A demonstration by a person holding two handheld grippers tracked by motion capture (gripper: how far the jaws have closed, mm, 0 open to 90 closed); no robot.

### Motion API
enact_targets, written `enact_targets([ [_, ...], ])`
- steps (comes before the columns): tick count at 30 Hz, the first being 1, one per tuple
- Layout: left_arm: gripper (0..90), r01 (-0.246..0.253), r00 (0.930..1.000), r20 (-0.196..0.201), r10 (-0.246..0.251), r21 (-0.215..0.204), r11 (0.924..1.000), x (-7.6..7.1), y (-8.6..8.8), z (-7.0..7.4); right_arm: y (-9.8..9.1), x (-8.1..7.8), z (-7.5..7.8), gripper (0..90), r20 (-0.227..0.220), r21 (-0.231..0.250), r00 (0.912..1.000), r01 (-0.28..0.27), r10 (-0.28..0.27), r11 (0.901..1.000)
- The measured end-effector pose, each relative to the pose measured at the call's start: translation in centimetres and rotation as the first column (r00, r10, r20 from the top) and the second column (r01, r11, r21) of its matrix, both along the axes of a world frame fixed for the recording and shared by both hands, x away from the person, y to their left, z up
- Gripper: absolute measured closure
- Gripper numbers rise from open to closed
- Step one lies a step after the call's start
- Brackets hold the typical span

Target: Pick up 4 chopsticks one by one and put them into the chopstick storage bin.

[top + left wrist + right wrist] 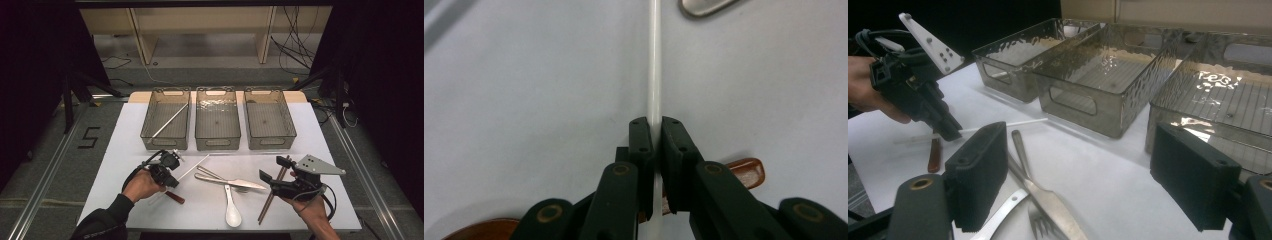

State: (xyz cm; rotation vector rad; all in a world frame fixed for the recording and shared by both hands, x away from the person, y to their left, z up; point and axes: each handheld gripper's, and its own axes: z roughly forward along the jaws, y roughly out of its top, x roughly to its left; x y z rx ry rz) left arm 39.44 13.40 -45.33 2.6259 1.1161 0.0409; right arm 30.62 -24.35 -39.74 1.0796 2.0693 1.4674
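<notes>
High view
- Table: a white table (150, 130) carries three clear bins in a row at the far side and loose cutlery at the near side.
- Left bin (166, 120): holds one white chopstick lying on a slant.
- Middle bin (217, 119) and right bin (269, 119): their floors look bare.
- Left gripper (175, 159): held low over the table, near the left bin's front wall, at the near end of a second white chopstick (196, 167).
- Brown-handled utensil (175, 197): lies on the table just by the left hand (141, 185).
- Cutlery pile: a metal knife (235, 183) lies over a fork, and a white spoon (232, 212) sits just in front of them.
- Right gripper (275, 170): held above a pair of brown chopsticks (270, 199), jaws apart, nothing between them.

Left gripper view
- Jaws: pressed together on the white chopstick, which runs straight up between the pads and away over the table.
- Brown-handled utensil: its wooden end shows under and beside the jaws, right of the chopstick.
- Knife: one rounded metal end lies at the top edge.

Right gripper view
- Jaws: the two black pads stand wide apart with only bare table between them.
- Left gripper: farther off at the left, its tip closed on the white chopstick, which lies level just above the table.
- Fork (1040, 227): lies near the left pad, under the knife.
</notes>
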Motion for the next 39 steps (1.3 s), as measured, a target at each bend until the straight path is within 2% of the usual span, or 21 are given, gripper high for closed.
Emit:
enact_targets([
  [7, 83.8, 0.021, 0.9997, 0.013, -0.020, -0.024, 0.9995, -0.2, -0.1, 0.8, 0.0, 0.0, 0.0, 24.1, 0.000, 0.000, 1.0000, 0.001, -0.001, 1.0000],
  [11, 83.7, 0.029, 0.9994, 0.023, -0.028, -0.052, 0.9982, -0.2, 0.0, 1.2, 0.0, 0.0, 0.0, 24.1, -0.002, 0.004, 1.0000, 0.001, -0.001, 1.0000],
  [19, 83.7, 0.033, 0.9985, 0.046, -0.029, -0.082, 0.9961, -0.3, 0.2, 2.1, 0.0, 0.0, 0.0, 24.1, -0.002, 0.001, 1.0000, 0.002, -0.002, 1.0000],
  [29, 83.7, 0.015, 0.9956, 0.094, -0.004, -0.120, 0.9927, 0.1, 0.6, 3.5, 0.0, 0.0, 0.0, 24.1, 0.000, -0.001, 1.0000, 0.002, -0.002, 1.0000],
  [39, 83.7, 0.000, 0.9927, 0.119, 0.020, -0.165, 0.9863, 0.8, 1.1, 4.5, -0.1, 0.0, 0.0, 24.1, -0.003, -0.002, 1.0000, 0.006, -0.006, 1.0000],
])
